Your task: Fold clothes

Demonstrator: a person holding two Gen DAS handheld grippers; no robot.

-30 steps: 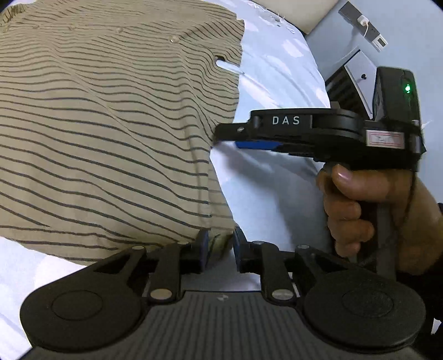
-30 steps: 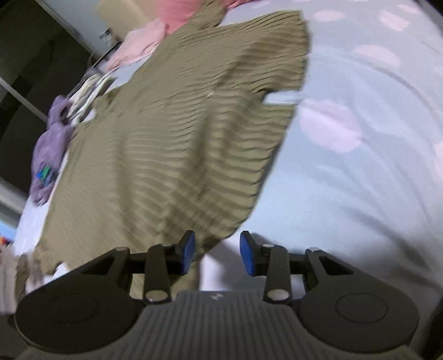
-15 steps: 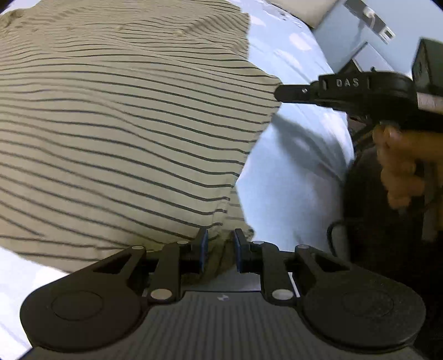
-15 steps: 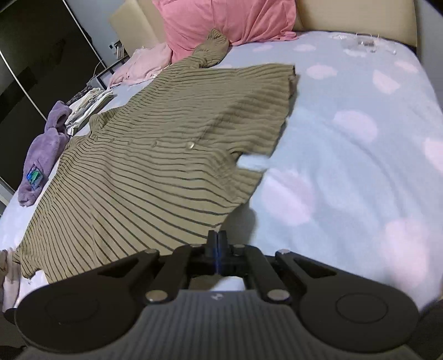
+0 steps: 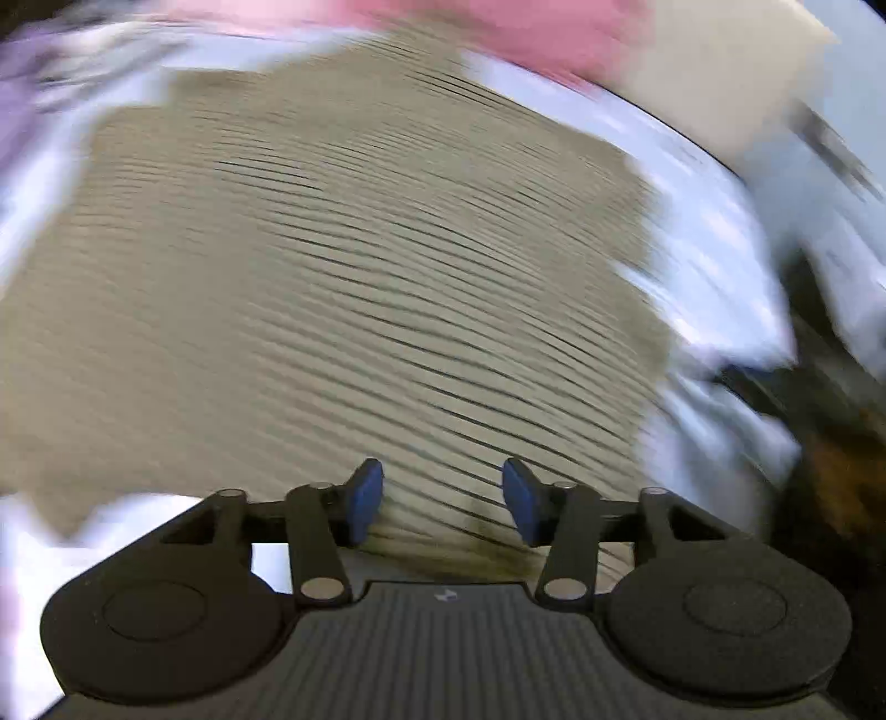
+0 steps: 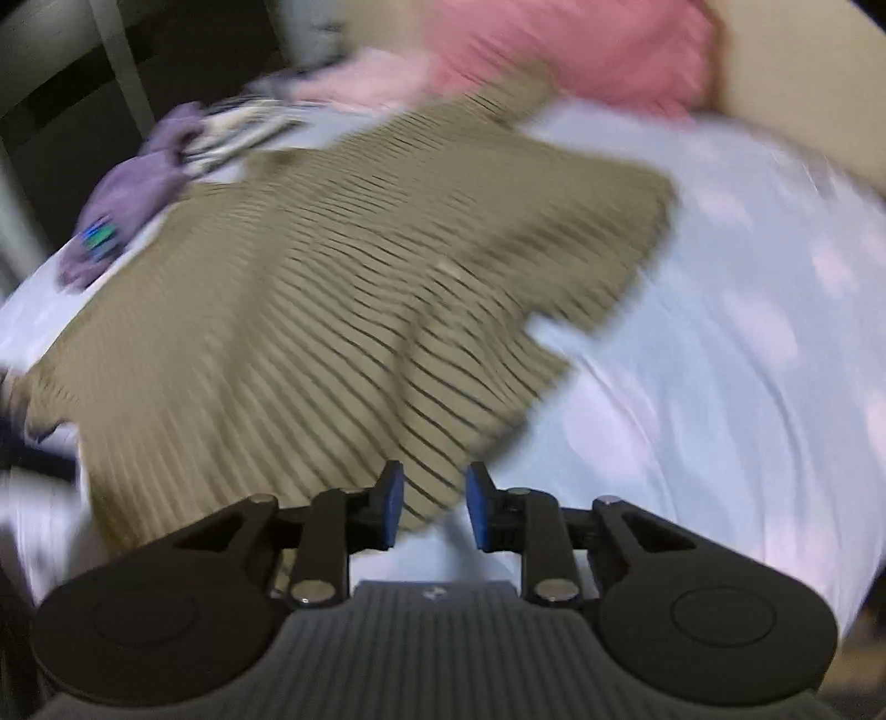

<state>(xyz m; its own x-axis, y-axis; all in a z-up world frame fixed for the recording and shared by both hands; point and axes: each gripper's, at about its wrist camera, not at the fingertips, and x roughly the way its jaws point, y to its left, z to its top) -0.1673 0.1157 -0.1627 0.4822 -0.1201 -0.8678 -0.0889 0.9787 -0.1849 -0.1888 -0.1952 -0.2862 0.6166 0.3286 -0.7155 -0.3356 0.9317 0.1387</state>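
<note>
Striped shirt spread on bed, both grippers loose above its near hem

Striped shirt (image 6: 343, 310): tan with thin dark stripes, lies spread over the bed (image 6: 720, 387), which has a pale blue sheet with faint pink spots. It reaches away from both grippers toward the headboard end. Both views are motion-blurred, so fine detail is lost.

Pink bedding (image 6: 554, 50) sits at the far end, beyond the shirt's upper edge. Purple garment (image 6: 138, 183) lies ahead and to the left of the right gripper, past the shirt's far-left edge; the striped cloth beside it is too blurred to name.

Left gripper (image 5: 443, 501): jaws wide apart, having just been opening. The shirt's near portion shows between and beyond the blue pads, but the pads do not press on it.

Right gripper (image 6: 429, 504): jaws narrowly apart, also having just been opening. The shirt's near corner lies just ahead of the left pad, bare sheet ahead of the right pad. Nothing is clamped.
</note>
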